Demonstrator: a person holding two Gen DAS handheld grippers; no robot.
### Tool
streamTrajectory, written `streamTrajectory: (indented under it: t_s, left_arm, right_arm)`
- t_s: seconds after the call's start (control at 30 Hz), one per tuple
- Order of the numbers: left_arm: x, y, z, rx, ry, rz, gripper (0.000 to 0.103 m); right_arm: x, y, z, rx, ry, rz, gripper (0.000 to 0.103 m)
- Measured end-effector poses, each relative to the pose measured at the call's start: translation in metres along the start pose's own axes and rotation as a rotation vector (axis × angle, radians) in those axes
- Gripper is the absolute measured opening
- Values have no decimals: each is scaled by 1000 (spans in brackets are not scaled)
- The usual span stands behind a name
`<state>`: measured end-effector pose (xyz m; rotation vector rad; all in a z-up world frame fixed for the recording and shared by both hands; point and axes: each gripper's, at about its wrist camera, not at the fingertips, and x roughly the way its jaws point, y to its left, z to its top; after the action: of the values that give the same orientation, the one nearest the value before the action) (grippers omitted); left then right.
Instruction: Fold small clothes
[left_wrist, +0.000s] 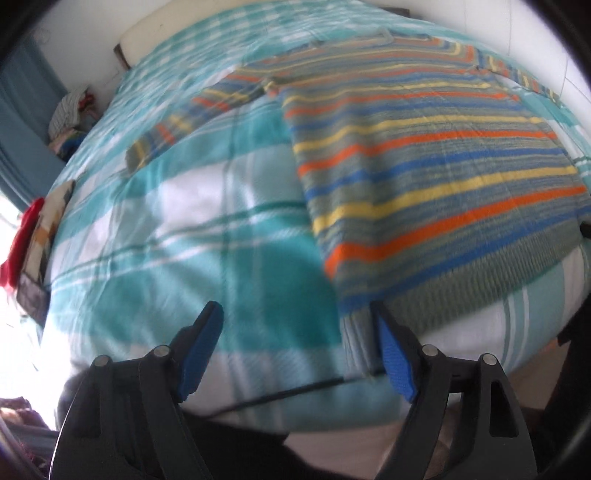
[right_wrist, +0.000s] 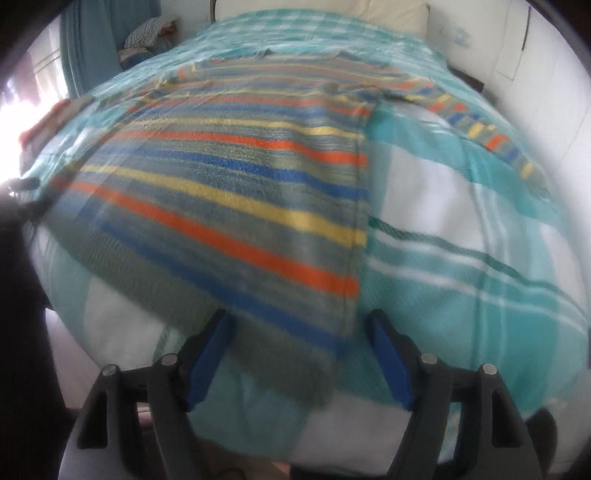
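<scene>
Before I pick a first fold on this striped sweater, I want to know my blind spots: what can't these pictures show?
- Striped sweater: left wrist view, its far sleeve is cut by the lens edge.
- Sweater hem: right wrist view, motion blur hides whether the right gripper touches it.
- Pile of clothes beyond the bed: too small and blurred to sort.

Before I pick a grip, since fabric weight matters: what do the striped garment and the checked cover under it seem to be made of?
The striped sweater looks like knitted yarn, probably wool or acrylic: matte, slightly fuzzy, with a ribbed hem band. The checked bedcover looks like thin woven cloth, perhaps cotton: smooth, matte, with soft creases. Motion blur leaves both uncertain.
</scene>
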<state>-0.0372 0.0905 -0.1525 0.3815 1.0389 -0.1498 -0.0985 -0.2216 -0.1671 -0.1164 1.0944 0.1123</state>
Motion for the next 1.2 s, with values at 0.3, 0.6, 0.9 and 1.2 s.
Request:
streamTrajectory:
  t_s: [0.3, 0.6, 0.9, 1.2]
  left_arm:
    - [-79, 39, 26, -170, -235, -130, 91]
    - [-105, 24, 44, -285, -355, -237, 97]
    - [-86, 8, 57, -241, -330, -233, 98]
    - [-25, 33, 113, -353, -300, -324, 98]
  right_arm:
    - [-75, -25, 0, 123, -79, -119, 76]
    - [-105, 6, 38, 134, -307, -16, 76]
    - [-89, 3, 30, 206, -329, 29, 76]
    - [-63, -22, 76, 217, -361, -62, 77]
